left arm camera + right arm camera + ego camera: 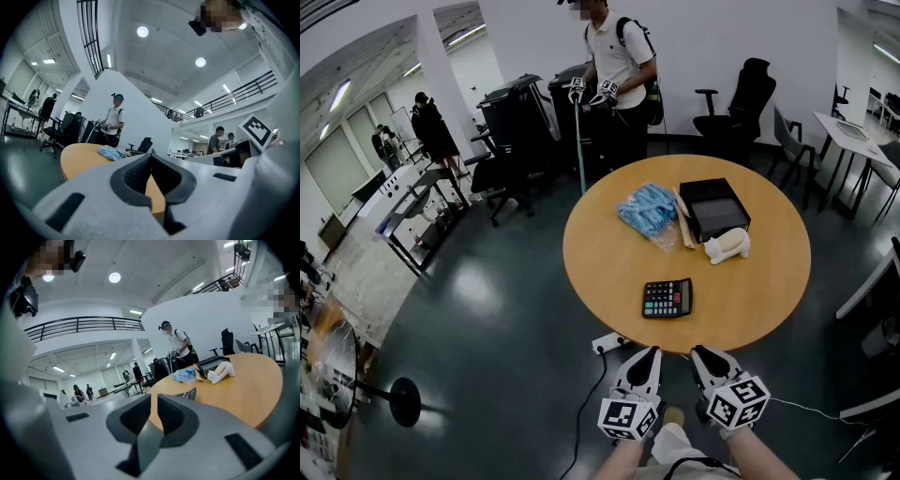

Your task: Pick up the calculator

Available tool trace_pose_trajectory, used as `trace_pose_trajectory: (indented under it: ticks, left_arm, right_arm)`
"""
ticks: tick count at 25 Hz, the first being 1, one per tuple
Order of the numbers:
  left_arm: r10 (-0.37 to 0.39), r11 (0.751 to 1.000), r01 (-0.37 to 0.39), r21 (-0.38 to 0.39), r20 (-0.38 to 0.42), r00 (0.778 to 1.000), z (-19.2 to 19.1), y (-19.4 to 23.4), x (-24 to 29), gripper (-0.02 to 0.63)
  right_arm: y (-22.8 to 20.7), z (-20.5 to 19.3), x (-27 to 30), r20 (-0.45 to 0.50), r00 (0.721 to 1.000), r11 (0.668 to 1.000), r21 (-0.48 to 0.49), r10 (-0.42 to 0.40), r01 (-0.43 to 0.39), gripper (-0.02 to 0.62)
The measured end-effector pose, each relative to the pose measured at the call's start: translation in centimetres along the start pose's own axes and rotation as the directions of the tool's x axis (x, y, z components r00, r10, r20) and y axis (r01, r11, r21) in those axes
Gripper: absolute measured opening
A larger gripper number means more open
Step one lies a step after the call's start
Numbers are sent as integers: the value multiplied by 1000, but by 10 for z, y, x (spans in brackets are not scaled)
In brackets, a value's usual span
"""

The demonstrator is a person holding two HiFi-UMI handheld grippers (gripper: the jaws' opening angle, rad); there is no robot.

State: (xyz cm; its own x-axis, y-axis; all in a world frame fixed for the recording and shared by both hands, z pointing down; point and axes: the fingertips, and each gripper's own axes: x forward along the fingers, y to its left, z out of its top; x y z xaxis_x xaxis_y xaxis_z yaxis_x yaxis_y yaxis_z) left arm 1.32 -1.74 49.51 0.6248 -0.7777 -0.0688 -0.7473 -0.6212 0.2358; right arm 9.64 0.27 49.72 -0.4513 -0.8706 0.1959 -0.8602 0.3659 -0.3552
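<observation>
The black calculator (667, 299) lies flat on the round wooden table (769, 291), near its front edge; in the right gripper view its edge shows as a dark wedge, the calculator (187, 393), just beyond the jaws. Both grippers hover side by side below the table's near rim, short of the calculator. My left gripper (651, 355) (151, 157) is shut with nothing in it. My right gripper (699, 355) (153, 399) is shut too and holds nothing. The left gripper view does not show the calculator.
Farther back on the table are a blue plastic bag (647, 208), a black box (713, 208), wooden sticks (683, 223) and a white toy (728, 246). A person (614, 66) stands behind the table. Office chairs (741, 103) ring it; a power strip (607, 343) lies on the floor.
</observation>
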Motion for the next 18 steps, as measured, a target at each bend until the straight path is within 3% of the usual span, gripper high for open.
trace_pose_trajectory:
  ticks: [7, 12, 18]
  left_arm:
    - [-37, 999, 36, -24, -45, 998, -18, 13, 50, 8]
    - [-22, 999, 18, -48, -91, 996, -37, 31, 77, 8]
    - [-32, 997, 20, -76, -167, 985, -59, 51, 105, 8]
  right_arm:
    - [-45, 3, 47, -80, 996, 998, 49, -34, 38, 71]
    - [-76, -9, 84, -208, 978, 995, 89, -18, 38, 112]
    - [-122, -24, 135, -376, 925, 945, 318, 58, 70, 140]
